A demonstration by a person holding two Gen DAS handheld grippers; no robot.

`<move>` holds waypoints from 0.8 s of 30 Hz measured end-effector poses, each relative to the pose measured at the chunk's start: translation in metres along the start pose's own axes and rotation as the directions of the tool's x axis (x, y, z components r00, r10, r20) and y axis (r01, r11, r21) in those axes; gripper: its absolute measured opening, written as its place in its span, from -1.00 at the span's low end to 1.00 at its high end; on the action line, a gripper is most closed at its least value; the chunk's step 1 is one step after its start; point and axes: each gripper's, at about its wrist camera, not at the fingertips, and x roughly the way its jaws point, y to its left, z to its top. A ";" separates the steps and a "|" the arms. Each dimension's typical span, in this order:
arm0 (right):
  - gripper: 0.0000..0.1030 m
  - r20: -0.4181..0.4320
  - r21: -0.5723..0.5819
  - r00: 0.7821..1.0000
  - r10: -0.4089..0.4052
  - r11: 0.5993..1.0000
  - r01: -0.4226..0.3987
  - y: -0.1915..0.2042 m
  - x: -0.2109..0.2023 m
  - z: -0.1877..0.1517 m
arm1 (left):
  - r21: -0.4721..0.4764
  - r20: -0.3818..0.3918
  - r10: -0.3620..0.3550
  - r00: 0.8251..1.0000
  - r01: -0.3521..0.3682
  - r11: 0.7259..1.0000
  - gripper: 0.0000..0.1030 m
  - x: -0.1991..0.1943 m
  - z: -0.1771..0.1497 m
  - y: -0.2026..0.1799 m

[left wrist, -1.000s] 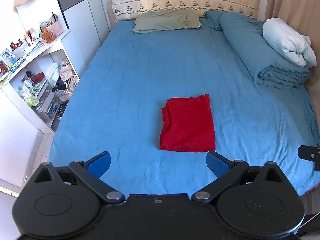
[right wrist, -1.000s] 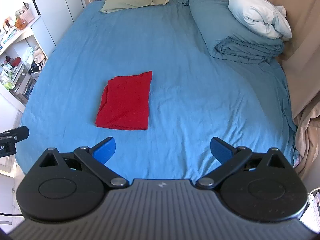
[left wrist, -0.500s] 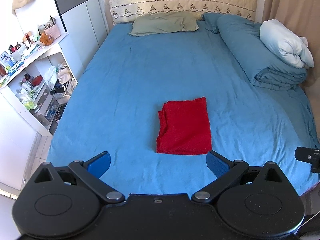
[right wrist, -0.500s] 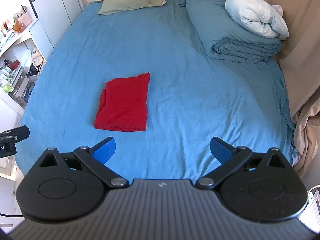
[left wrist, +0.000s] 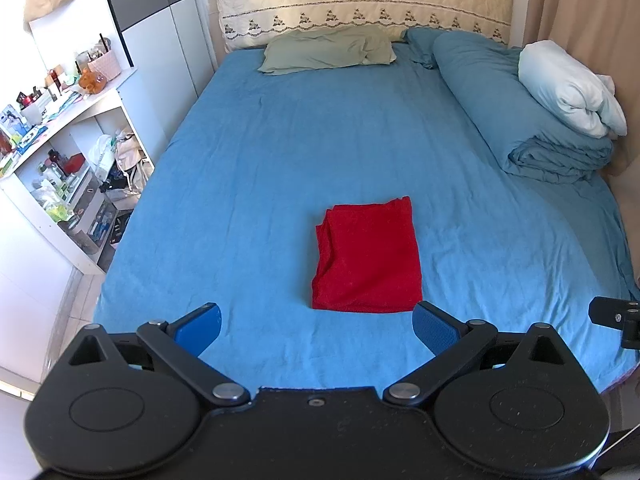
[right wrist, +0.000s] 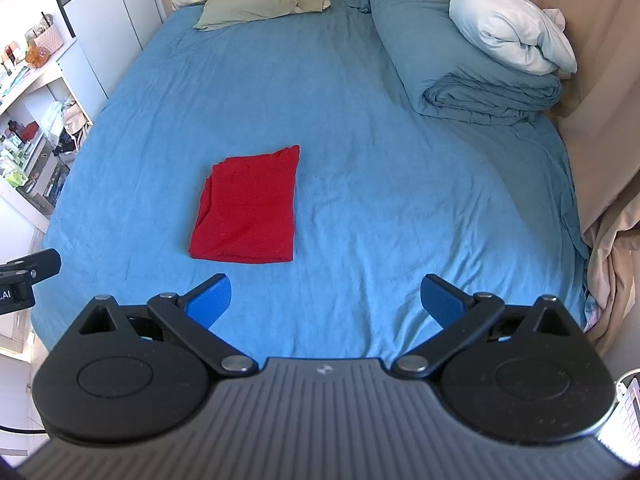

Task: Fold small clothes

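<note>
A small red garment [left wrist: 368,256] lies folded into a neat rectangle on the blue bed sheet [left wrist: 280,152]; it also shows in the right wrist view [right wrist: 248,206]. My left gripper [left wrist: 316,326] is open and empty, held back above the bed's near edge, with the garment just beyond its fingertips. My right gripper [right wrist: 326,300] is open and empty, to the right of the garment and well short of it. Each gripper's edge shows at the side of the other's view.
A green pillow [left wrist: 328,50] lies at the headboard. A rolled blue duvet [left wrist: 516,120] with a white pillow [left wrist: 568,88] on it runs along the right side. White shelves [left wrist: 72,160] full of small items stand left of the bed. Beige curtain [right wrist: 608,80] hangs at the right.
Both grippers have drawn back and up a little from the bed, so the garment looks slightly farther away. The garment has not moved. Both stay open.
</note>
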 end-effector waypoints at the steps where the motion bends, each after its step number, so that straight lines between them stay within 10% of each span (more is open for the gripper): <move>1: 1.00 0.000 0.000 1.000 -0.001 1.000 0.001 0.000 0.000 0.000 | 0.000 0.000 0.000 1.000 0.000 1.000 1.00 0.000 0.000 0.000; 24: 1.00 0.010 0.023 1.000 0.000 1.000 0.000 -0.001 -0.003 0.002 | 0.001 0.017 0.002 1.000 -0.002 1.000 1.00 -0.005 0.001 0.004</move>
